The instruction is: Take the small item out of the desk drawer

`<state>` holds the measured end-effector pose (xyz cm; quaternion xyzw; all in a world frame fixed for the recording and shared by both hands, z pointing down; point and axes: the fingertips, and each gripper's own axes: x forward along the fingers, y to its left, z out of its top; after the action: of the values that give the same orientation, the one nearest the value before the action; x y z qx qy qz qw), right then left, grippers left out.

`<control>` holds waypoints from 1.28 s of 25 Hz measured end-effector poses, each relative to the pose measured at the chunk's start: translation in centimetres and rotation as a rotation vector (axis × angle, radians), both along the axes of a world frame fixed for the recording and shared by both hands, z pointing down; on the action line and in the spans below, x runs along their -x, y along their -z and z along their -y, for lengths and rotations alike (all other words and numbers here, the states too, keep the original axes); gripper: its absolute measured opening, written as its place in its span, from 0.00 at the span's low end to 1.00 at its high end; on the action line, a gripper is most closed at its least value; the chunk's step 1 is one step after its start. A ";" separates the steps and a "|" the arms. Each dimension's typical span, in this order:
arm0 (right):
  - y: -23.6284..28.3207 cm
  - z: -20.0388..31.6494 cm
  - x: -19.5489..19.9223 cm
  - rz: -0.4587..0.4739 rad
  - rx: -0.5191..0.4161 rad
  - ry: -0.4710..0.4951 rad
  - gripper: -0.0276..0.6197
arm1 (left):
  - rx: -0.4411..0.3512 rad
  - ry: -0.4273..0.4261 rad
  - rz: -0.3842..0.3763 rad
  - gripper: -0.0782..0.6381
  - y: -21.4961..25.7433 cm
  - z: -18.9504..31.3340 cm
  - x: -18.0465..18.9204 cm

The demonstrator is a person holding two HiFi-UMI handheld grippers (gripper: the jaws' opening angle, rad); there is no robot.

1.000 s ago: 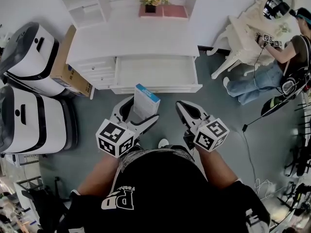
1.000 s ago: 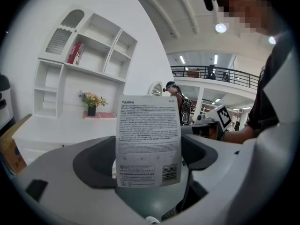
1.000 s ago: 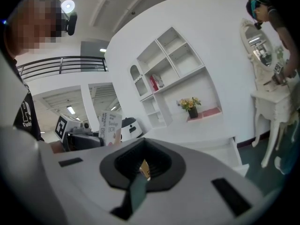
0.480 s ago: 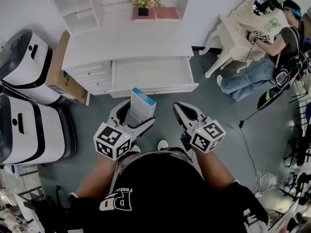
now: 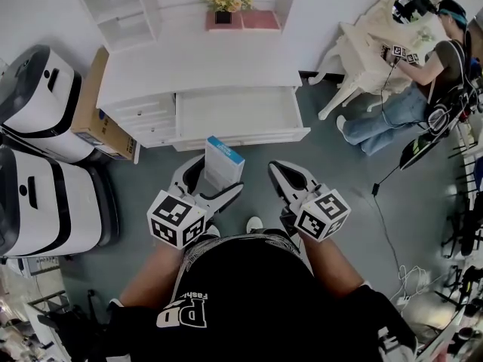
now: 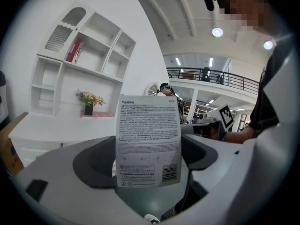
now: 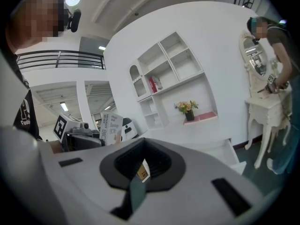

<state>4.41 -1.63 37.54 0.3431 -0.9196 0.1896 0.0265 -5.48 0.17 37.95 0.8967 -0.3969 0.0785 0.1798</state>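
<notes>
Within left tool [image 6: 148, 161], back-printed box [image 6: 147, 135]

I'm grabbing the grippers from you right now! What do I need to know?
Left gripper: shut on the white box with a blue top, held upright in front of the desk.
Right gripper: shut, holding nothing.
Drawer: pulled open, nothing showing inside.
Done: the box is out.
Left: probably set the box down; maybe push the drawer shut.
</notes>
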 end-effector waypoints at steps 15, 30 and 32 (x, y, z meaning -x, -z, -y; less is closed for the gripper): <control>0.0 0.3 0.3 -0.004 -0.002 0.010 0.05 | -0.003 -0.010 0.021 0.72 -0.1 0.1 0.0; -0.3 0.1 0.5 -0.014 -0.008 0.021 0.05 | -0.009 -0.011 0.025 0.72 -0.1 0.2 0.0; -0.2 0.1 0.6 -0.018 -0.011 0.023 0.05 | -0.009 -0.011 0.023 0.72 -0.1 0.3 -0.1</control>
<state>3.86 -1.74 37.75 0.3341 -0.9243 0.1812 0.0348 -5.41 -0.09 38.08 0.8987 -0.3943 0.0882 0.1707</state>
